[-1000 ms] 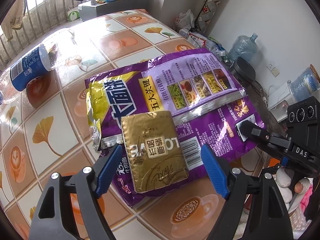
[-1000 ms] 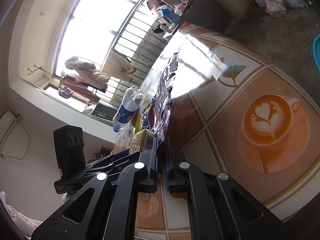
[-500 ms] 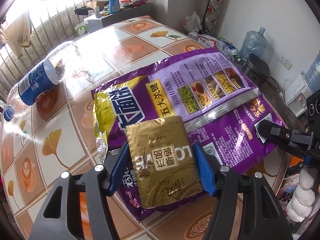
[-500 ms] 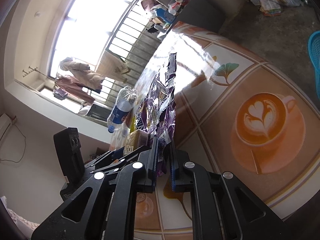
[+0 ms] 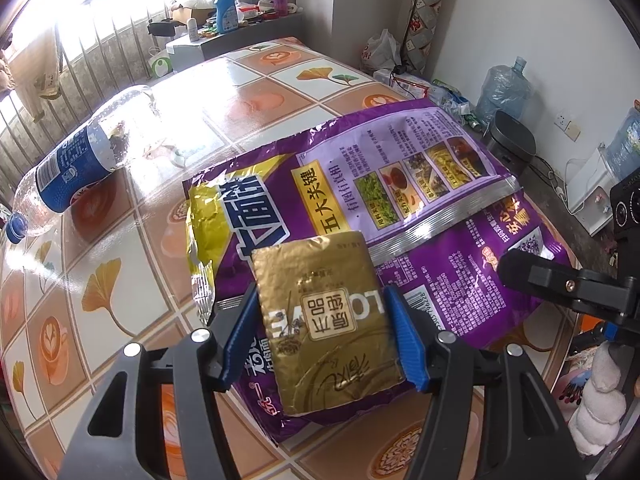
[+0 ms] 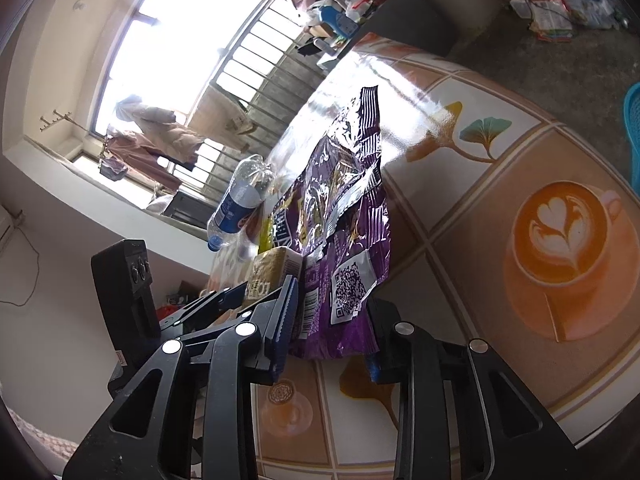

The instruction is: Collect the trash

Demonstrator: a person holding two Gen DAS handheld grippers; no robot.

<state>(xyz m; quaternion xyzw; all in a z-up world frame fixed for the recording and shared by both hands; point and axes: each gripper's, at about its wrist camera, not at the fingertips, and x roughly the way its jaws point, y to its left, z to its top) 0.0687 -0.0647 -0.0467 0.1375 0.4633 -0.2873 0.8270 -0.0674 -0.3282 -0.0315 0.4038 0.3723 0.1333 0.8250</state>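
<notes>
A gold foil packet (image 5: 326, 316) lies on a large purple snack bag (image 5: 404, 184) on the tiled table (image 5: 248, 92). My left gripper (image 5: 322, 338) is shut on the gold packet, its blue pads pressing both sides. My right gripper (image 6: 330, 336) is open, its fingers on either side of the purple bag's (image 6: 340, 216) near corner, which rests loose between them. The right gripper's finger (image 5: 560, 284) shows at the bag's right edge in the left wrist view. The gold packet (image 6: 272, 268) and the left gripper show left of the bag in the right wrist view.
An empty plastic bottle (image 5: 76, 160) with a blue label lies on its side at the table's left; it also shows in the right wrist view (image 6: 240, 200). A cluttered cabinet (image 5: 236, 28) stands beyond the table. Water jugs (image 5: 504, 88) and a black bin (image 5: 512, 144) sit on the floor right.
My left gripper has closed from wide open onto the gold packet. My right gripper has opened and let go of the purple bag's corner, which it was pinching.
</notes>
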